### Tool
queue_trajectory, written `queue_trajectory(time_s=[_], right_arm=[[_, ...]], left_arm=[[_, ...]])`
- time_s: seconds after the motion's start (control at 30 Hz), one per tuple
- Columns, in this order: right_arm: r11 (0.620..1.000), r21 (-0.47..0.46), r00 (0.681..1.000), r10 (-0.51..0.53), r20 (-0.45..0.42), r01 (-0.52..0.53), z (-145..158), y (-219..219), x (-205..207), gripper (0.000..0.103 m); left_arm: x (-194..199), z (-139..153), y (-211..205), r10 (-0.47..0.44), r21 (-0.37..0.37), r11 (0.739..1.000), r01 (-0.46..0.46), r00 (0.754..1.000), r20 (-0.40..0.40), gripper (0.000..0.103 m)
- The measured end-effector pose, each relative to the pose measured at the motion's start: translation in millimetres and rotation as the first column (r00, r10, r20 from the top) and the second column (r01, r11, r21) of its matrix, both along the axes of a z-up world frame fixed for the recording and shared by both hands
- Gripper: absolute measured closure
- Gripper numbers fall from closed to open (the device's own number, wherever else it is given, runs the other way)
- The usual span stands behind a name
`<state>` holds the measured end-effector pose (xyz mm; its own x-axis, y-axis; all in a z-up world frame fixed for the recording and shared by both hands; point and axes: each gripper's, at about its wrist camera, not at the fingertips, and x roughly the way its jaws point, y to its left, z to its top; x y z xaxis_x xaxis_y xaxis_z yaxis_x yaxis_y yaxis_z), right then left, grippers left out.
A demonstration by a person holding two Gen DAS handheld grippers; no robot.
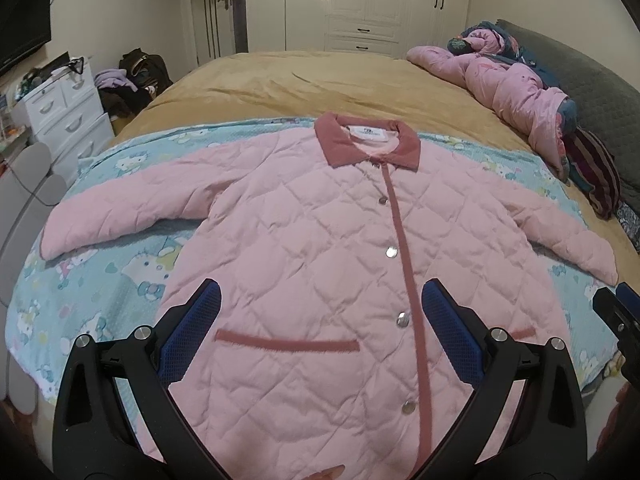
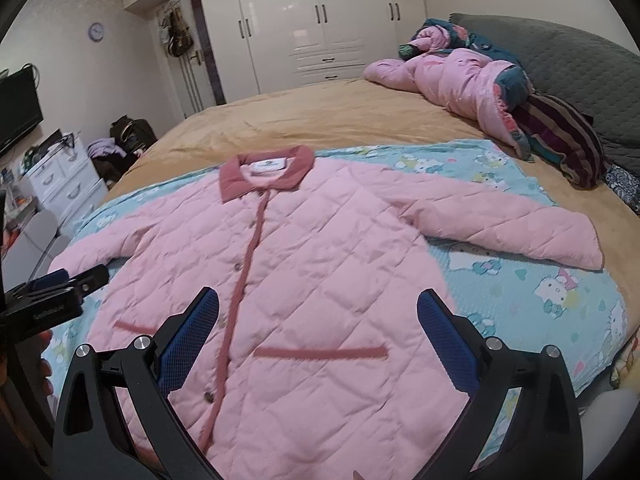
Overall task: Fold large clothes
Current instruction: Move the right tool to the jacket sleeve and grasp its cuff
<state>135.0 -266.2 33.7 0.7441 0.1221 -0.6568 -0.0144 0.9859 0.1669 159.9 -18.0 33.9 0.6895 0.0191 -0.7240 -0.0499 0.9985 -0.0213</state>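
A pink quilted jacket [image 1: 304, 240] with a darker pink collar, placket and pocket trims lies flat, front up and buttoned, sleeves spread, on a light blue cartoon-print sheet [image 1: 120, 272]. It also shows in the right wrist view [image 2: 320, 272]. My left gripper [image 1: 320, 300] is open and empty, hovering above the jacket's lower front. My right gripper [image 2: 318, 308] is open and empty, above the jacket's lower right part. The right gripper shows at the right edge of the left wrist view [image 1: 618, 312]; the left gripper shows at the left edge of the right wrist view [image 2: 60, 284].
The sheet lies on a bed with a tan cover [image 1: 312, 80]. A pile of pink and dark bedding [image 1: 520, 92] and a grey headboard [image 1: 592, 80] are at the right. White drawers [image 1: 64, 112] and clutter stand left; a white wardrobe [image 1: 360, 0] stands behind.
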Motion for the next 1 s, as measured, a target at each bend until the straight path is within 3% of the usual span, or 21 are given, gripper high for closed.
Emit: queue_trajectory(time_s=[0.5, 1.0], right_arm=[[0.991, -0.005, 0.991, -0.131, 0.0, 0.131, -5, -64, 46, 0.004], [0.954, 0.022, 0.953, -0.299, -0.048, 0.301, -35, -136, 92, 0.004]], left_arm=[[61, 6, -27, -0.031, -0.064, 0.998, 0.031, 1.0, 0.005, 0.009], [126, -25, -82, -0.086, -0.069, 0.994, 0.082, 0.995, -0.052, 0.009]])
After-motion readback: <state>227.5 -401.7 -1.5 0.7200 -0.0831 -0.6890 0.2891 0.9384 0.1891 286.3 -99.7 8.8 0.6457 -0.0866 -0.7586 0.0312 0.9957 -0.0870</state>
